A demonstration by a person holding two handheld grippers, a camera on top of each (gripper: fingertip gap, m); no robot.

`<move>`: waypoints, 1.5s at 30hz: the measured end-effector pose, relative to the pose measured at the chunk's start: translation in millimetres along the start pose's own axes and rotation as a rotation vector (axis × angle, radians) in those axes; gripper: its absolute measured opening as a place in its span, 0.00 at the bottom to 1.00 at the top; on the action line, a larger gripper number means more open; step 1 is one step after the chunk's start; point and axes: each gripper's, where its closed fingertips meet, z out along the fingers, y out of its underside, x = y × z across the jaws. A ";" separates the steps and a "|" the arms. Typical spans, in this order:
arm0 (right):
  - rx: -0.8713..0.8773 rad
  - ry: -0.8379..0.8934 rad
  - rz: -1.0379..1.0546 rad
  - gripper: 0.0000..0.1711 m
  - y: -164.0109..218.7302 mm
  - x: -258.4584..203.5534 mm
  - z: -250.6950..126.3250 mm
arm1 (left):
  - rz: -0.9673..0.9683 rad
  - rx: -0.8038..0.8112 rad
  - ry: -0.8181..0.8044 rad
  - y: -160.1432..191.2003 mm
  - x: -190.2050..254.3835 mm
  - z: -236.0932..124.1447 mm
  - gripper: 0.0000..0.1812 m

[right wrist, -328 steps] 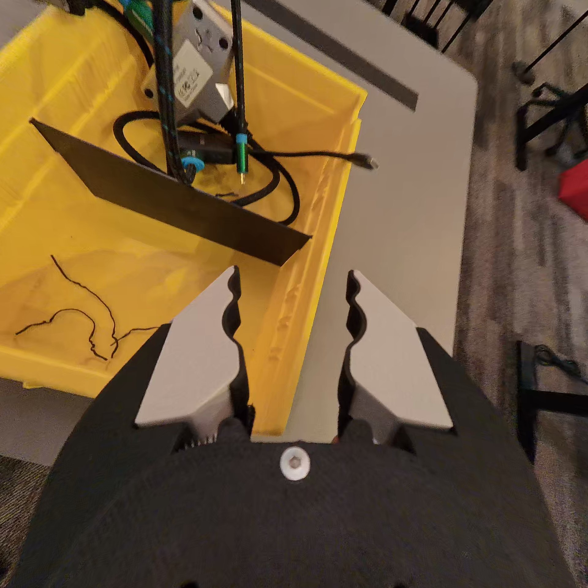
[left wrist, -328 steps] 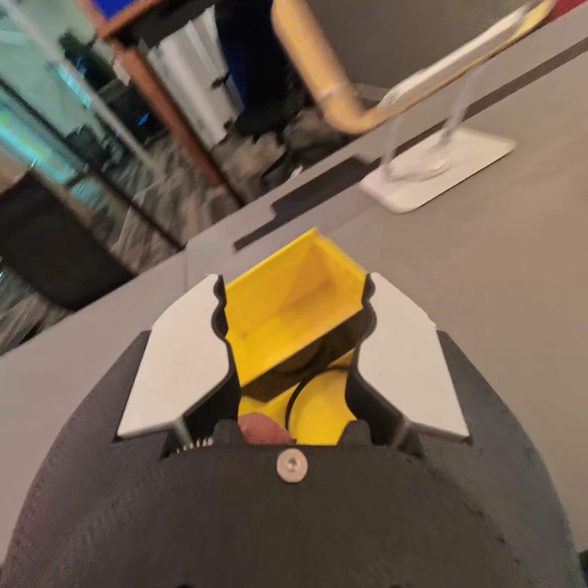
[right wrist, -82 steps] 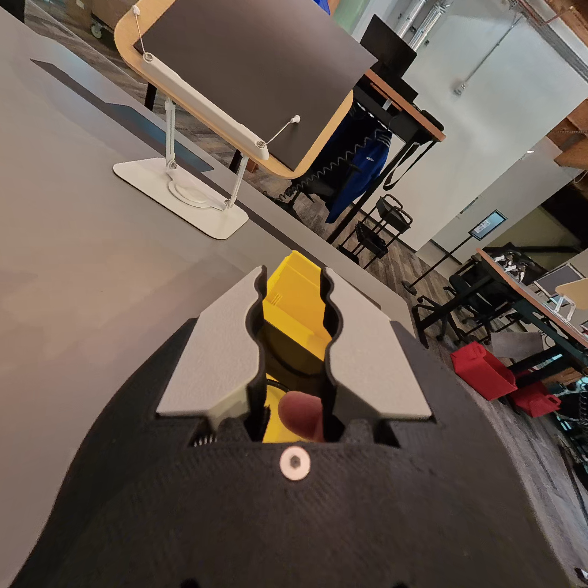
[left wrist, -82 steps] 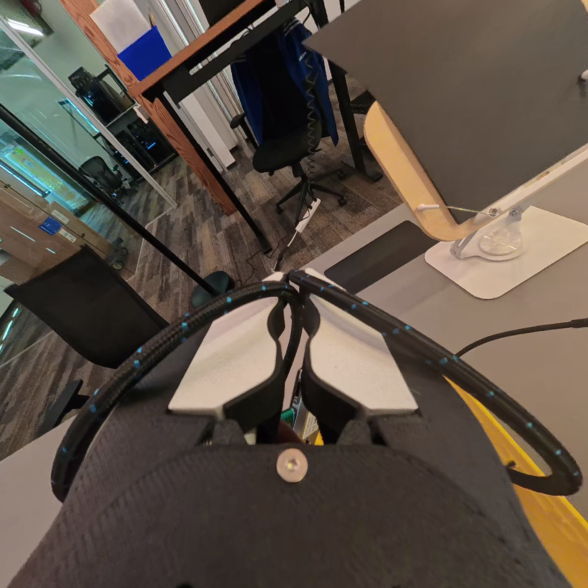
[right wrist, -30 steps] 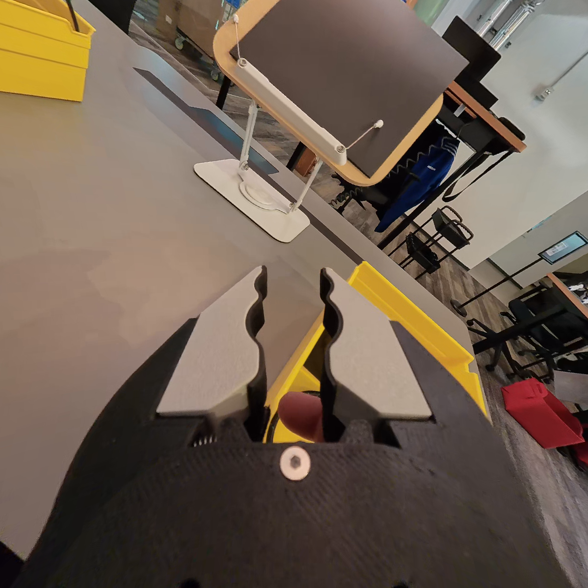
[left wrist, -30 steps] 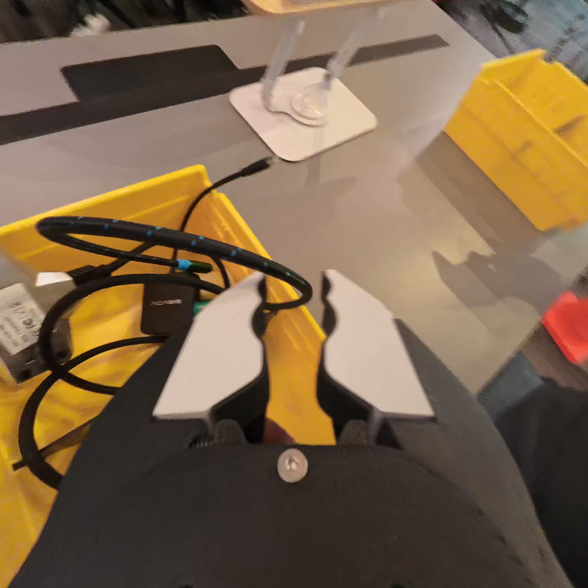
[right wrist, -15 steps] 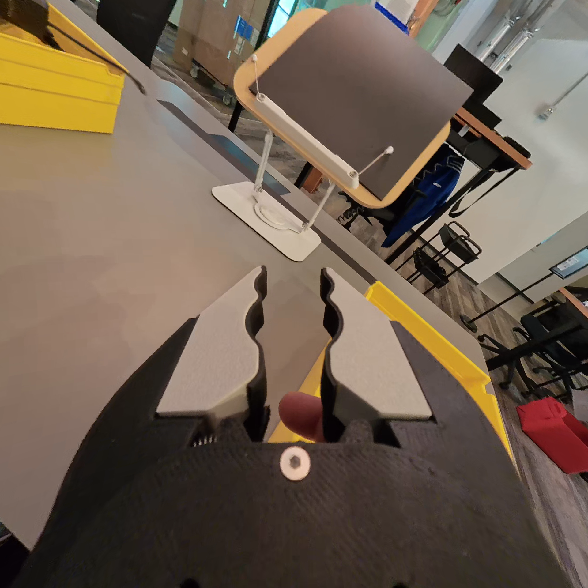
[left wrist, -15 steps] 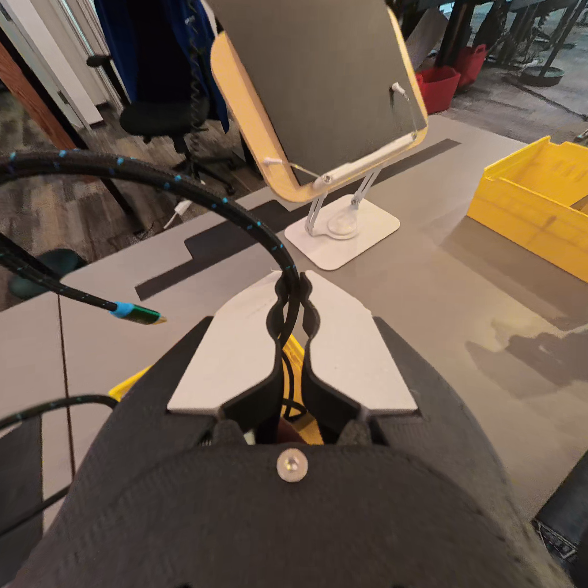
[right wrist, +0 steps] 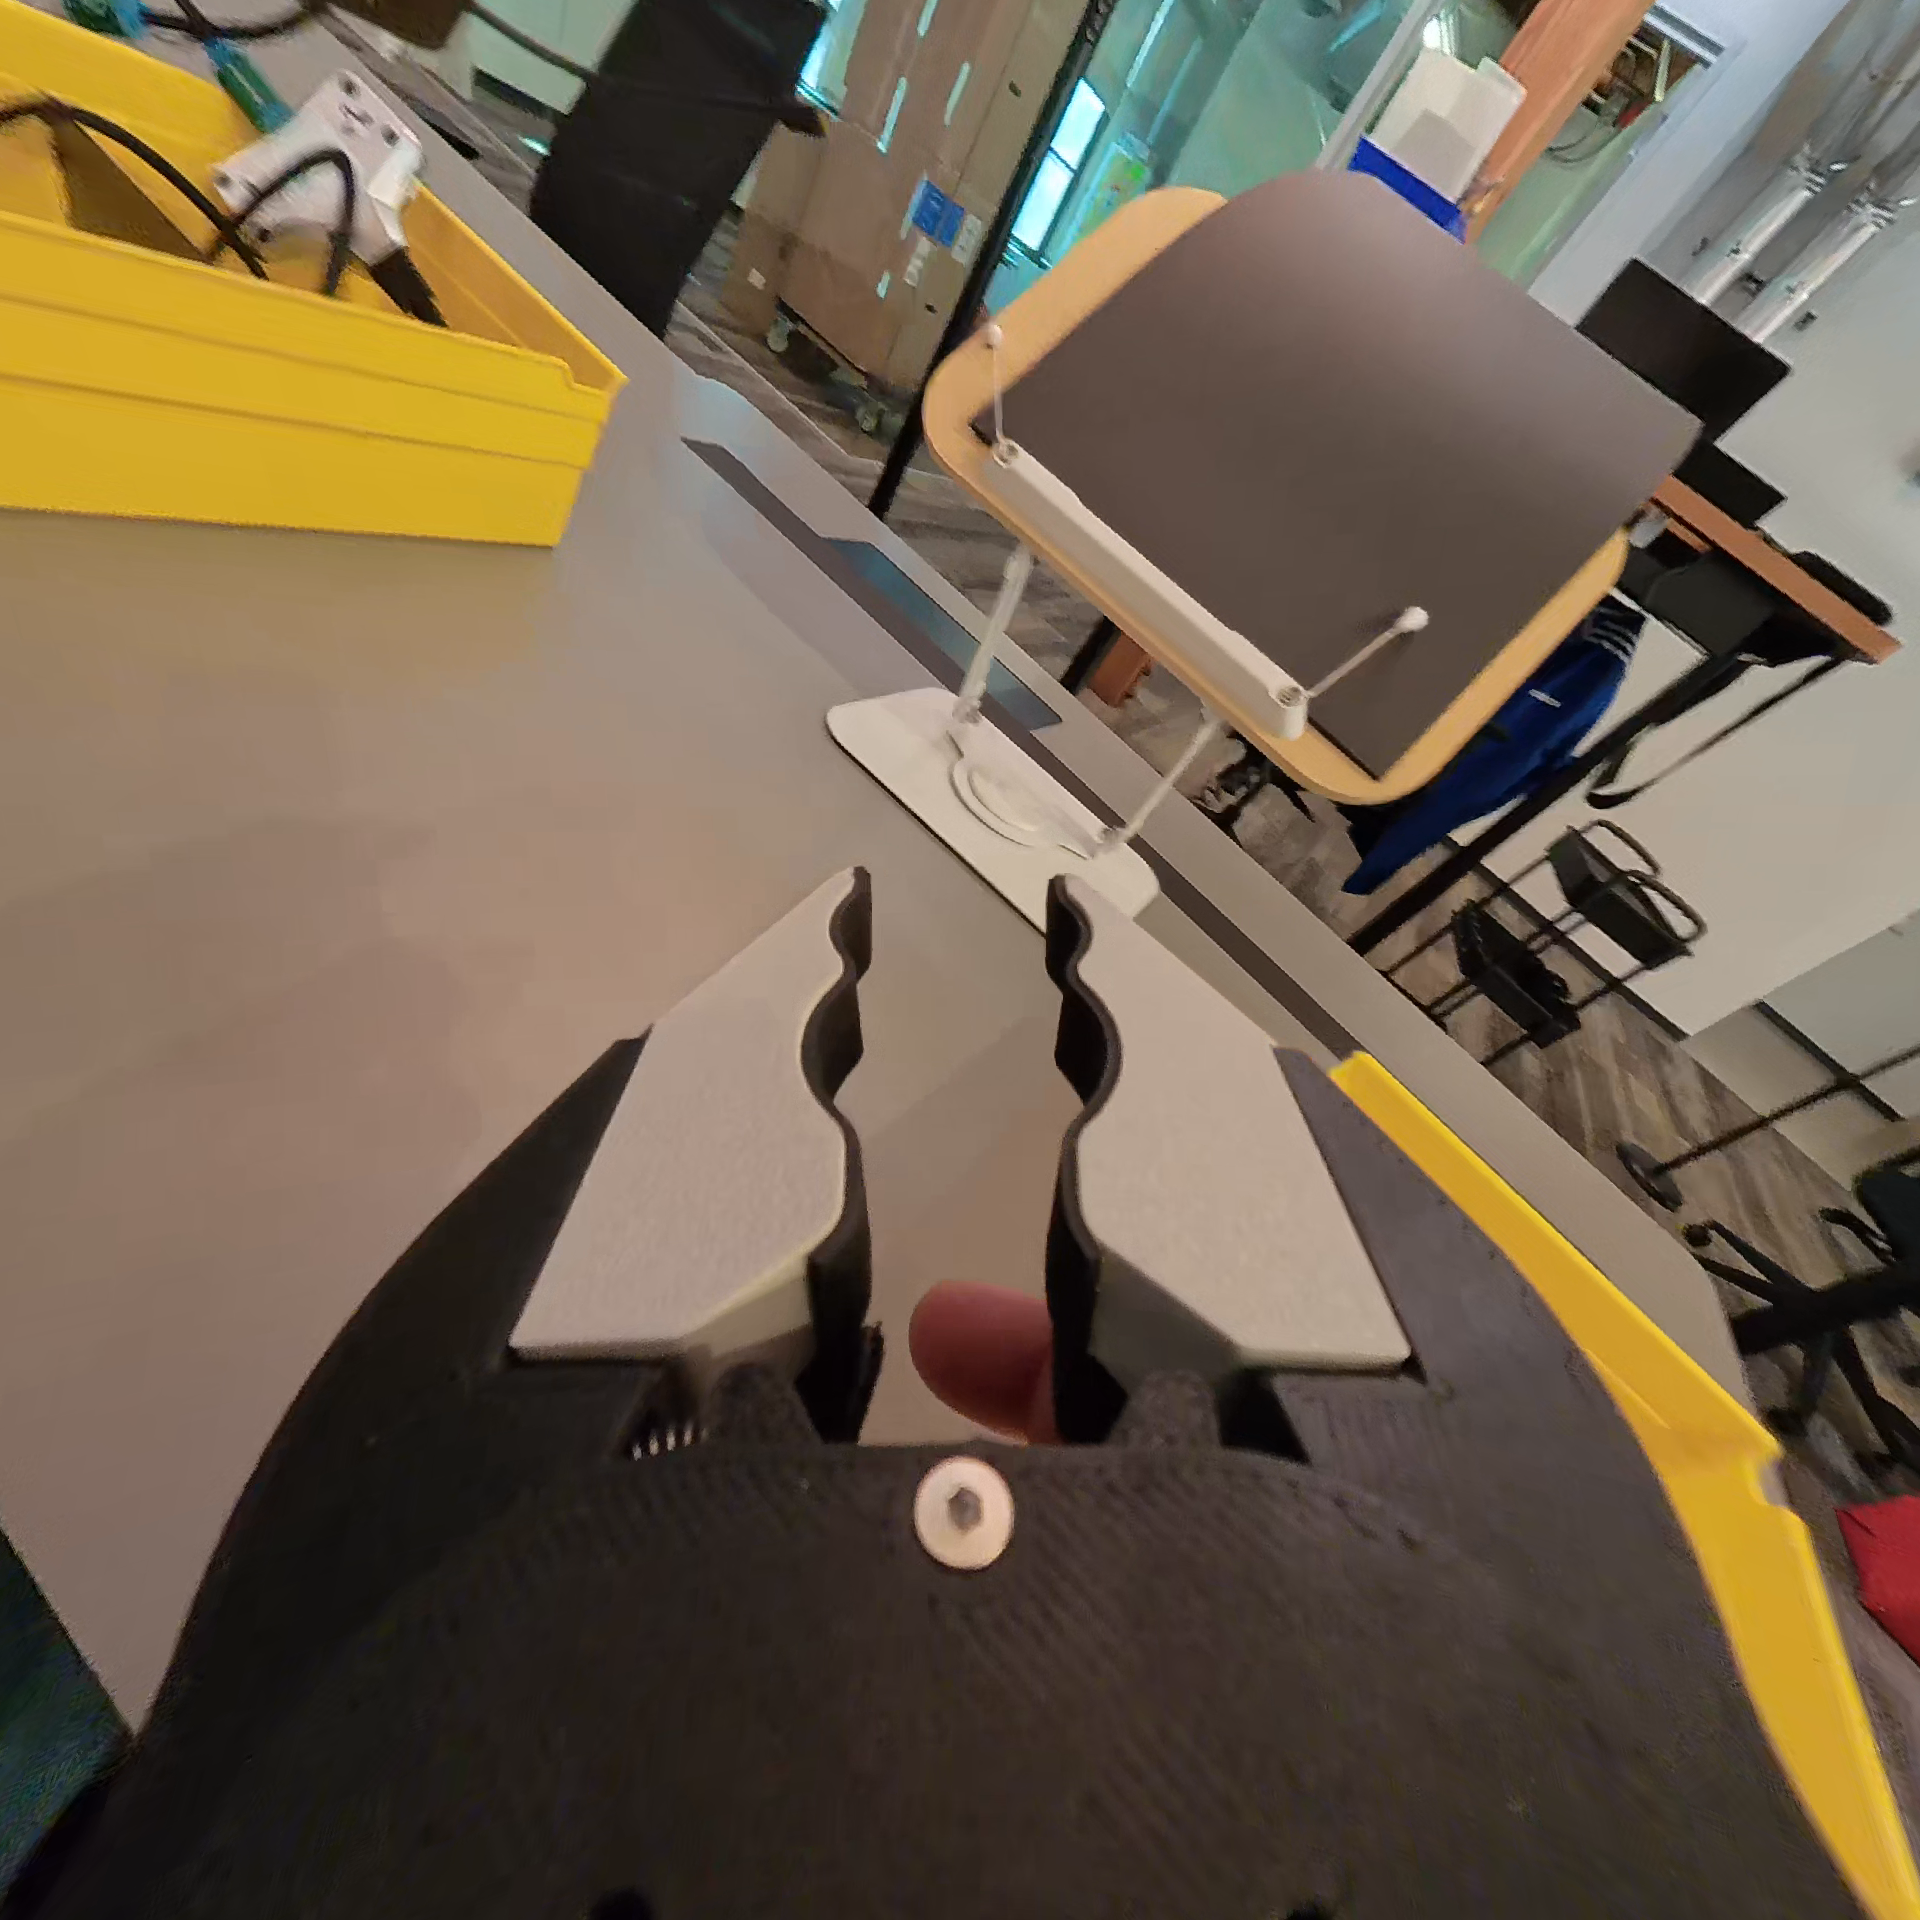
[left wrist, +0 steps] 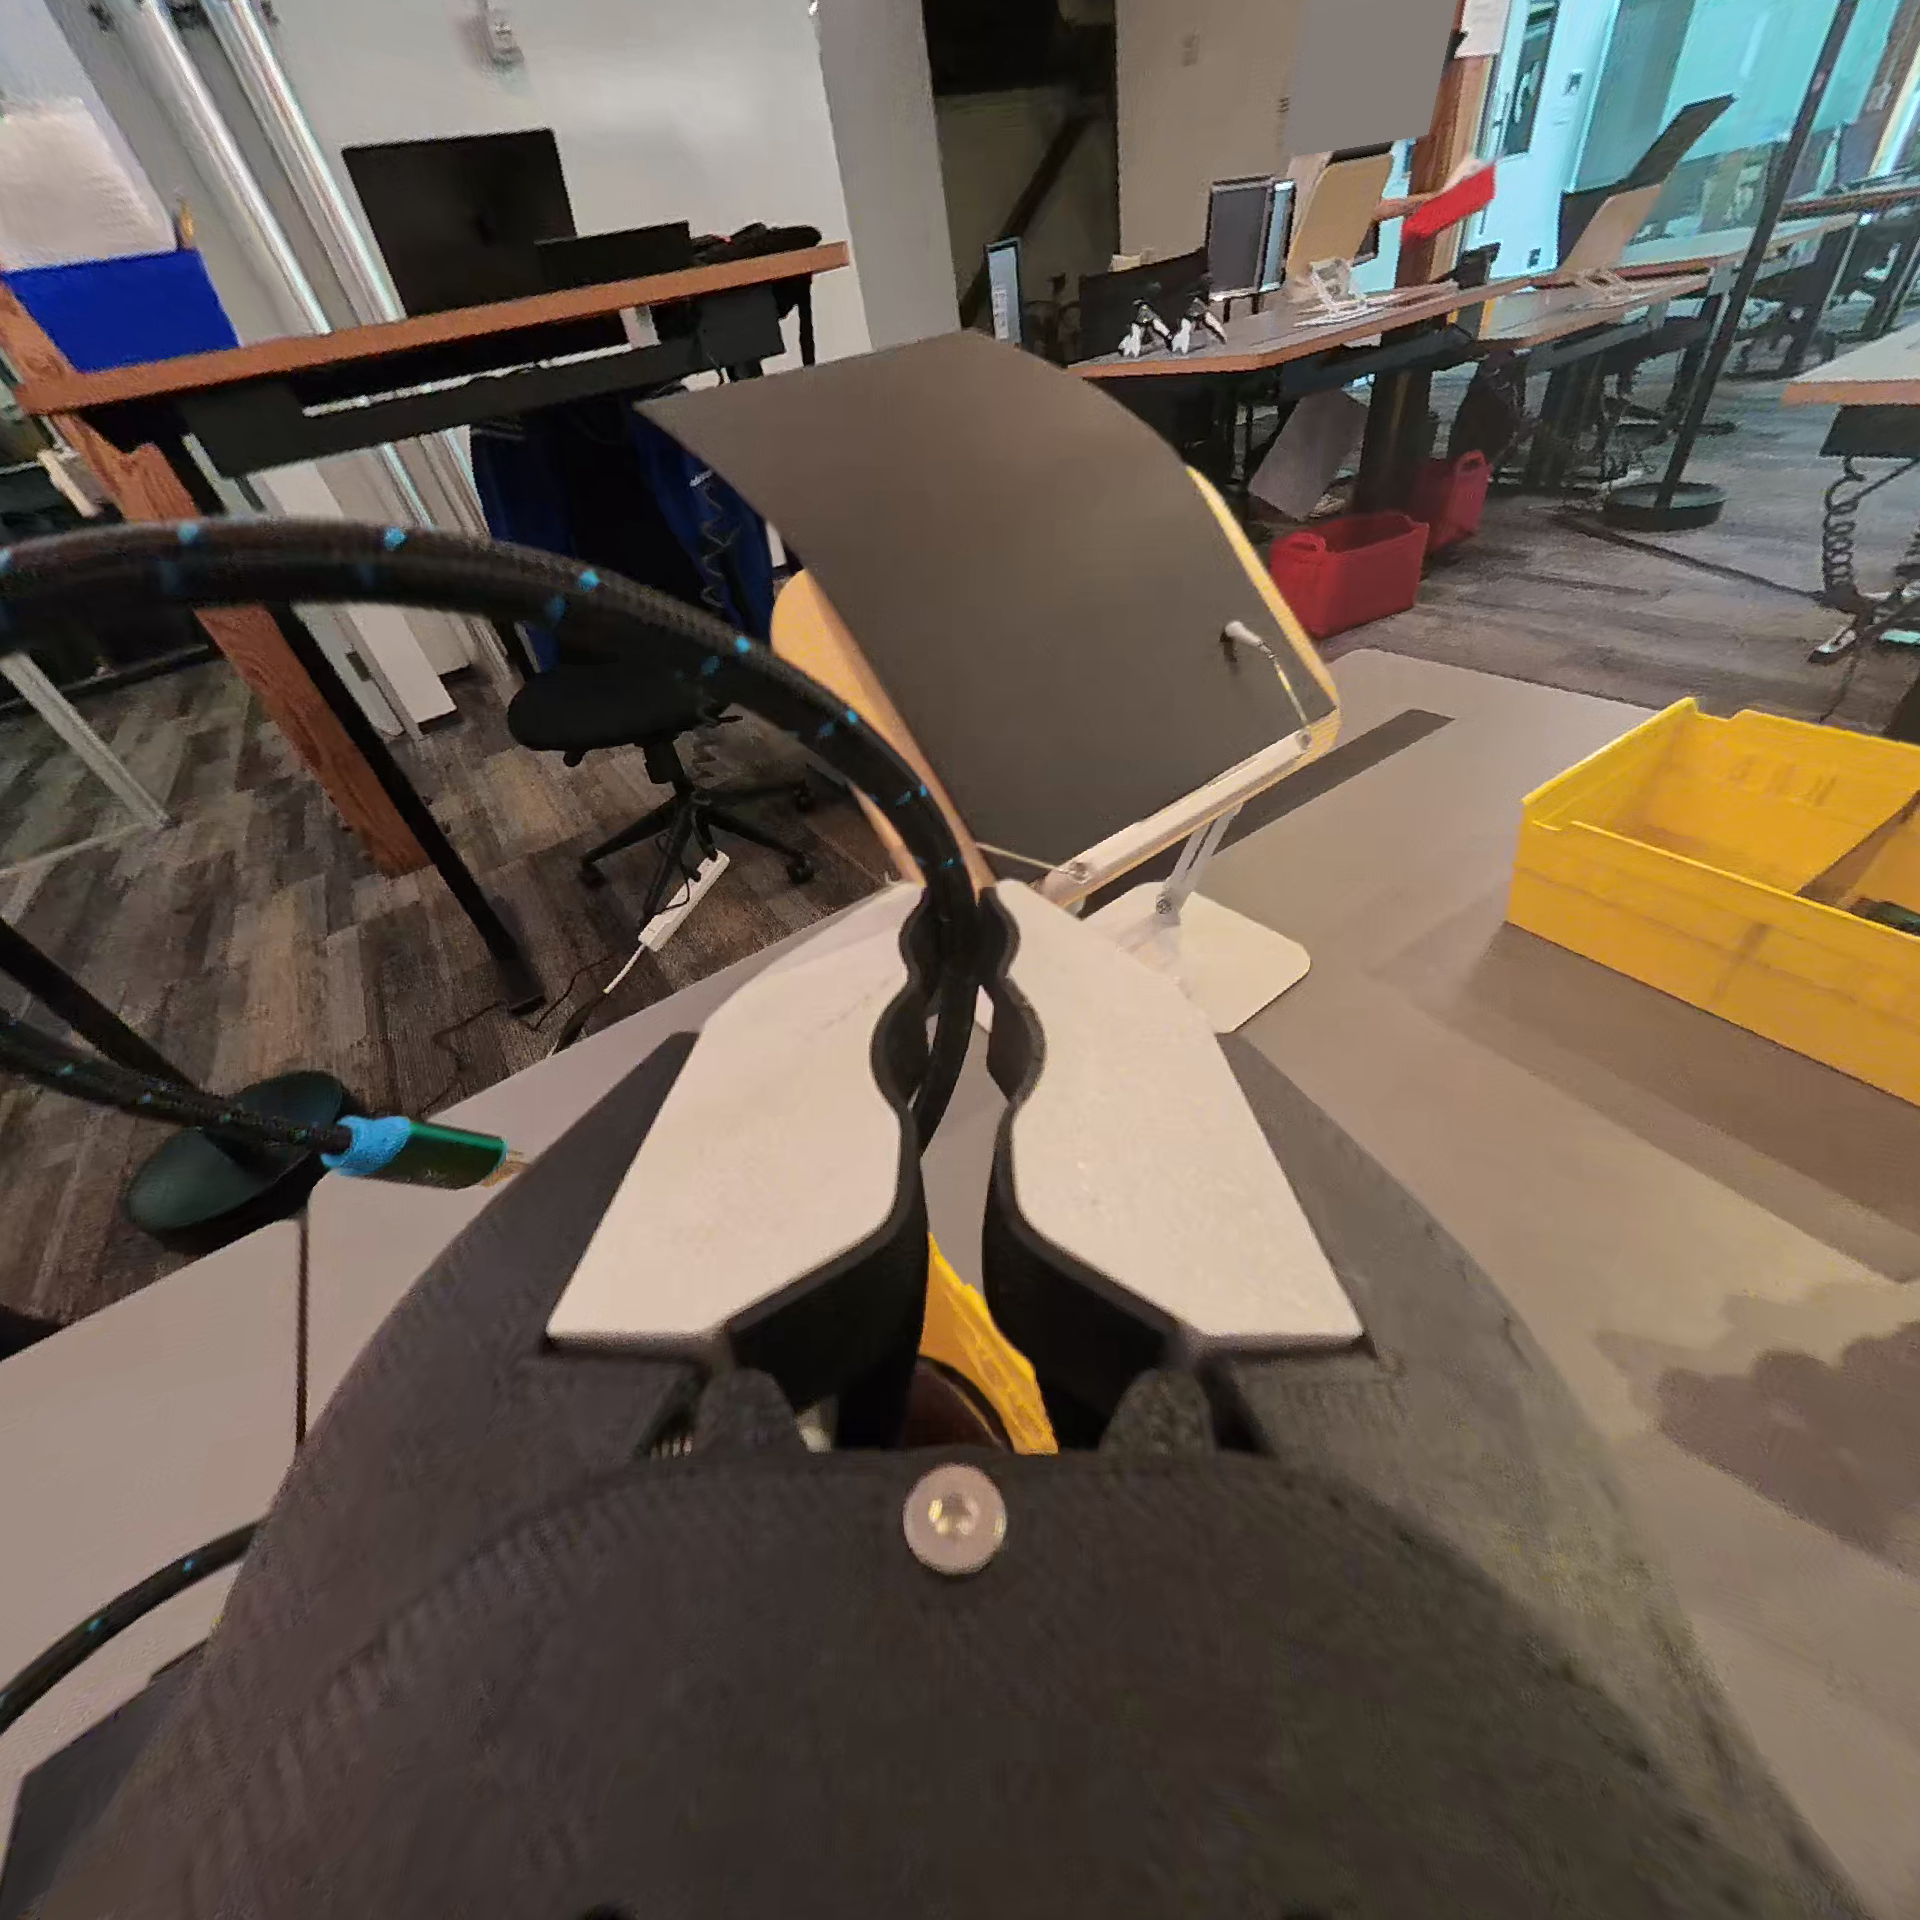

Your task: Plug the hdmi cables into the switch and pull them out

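Between the left claw [left wrist: 951,925] tips sits a braided cable [left wrist: 665,634], its plug [left wrist: 426,1153] dangling free (unplugged); right claw [right wrist: 956,914] gapes empty; switch [right wrist: 312,177] waits upper left.

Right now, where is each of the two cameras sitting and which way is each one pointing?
Left wrist view: on the left gripper, looking across the grey table toward the office; its fingers pinch a braided cable.
Right wrist view: on the right gripper, looking low along the table; its fingers stand apart, empty, a fingertip between them.
Shared: the tilted board stand and a yellow bin.
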 end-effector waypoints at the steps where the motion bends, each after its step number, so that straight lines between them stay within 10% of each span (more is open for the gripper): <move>1: 0.013 -0.022 0.011 0.19 -4.2 -4.7 1.9 | 0.006 0.008 0.012 -4.4 6.9 -0.2 0.04; 16: 0.199 -0.452 0.233 0.34 -97.3 -104.9 93.9 | -0.019 0.083 0.296 -24.5 170.4 31.9 0.04; 25: 0.153 -0.565 0.405 0.30 -91.3 -121.5 153.7 | -0.037 0.046 0.434 -4.3 235.5 58.5 0.03; 28: 0.158 -0.602 0.480 0.11 -84.5 -124.1 162.4 | -0.032 0.038 0.456 -0.5 249.2 65.8 0.04; 37: 0.215 -0.702 0.521 0.11 -72.0 -129.1 159.1 | -0.051 -0.062 0.509 17.0 255.1 85.3 0.06; 45: 0.372 -0.820 0.754 0.11 -74.7 -110.6 147.6 | 0.079 -0.179 0.573 53.6 241.4 77.5 0.29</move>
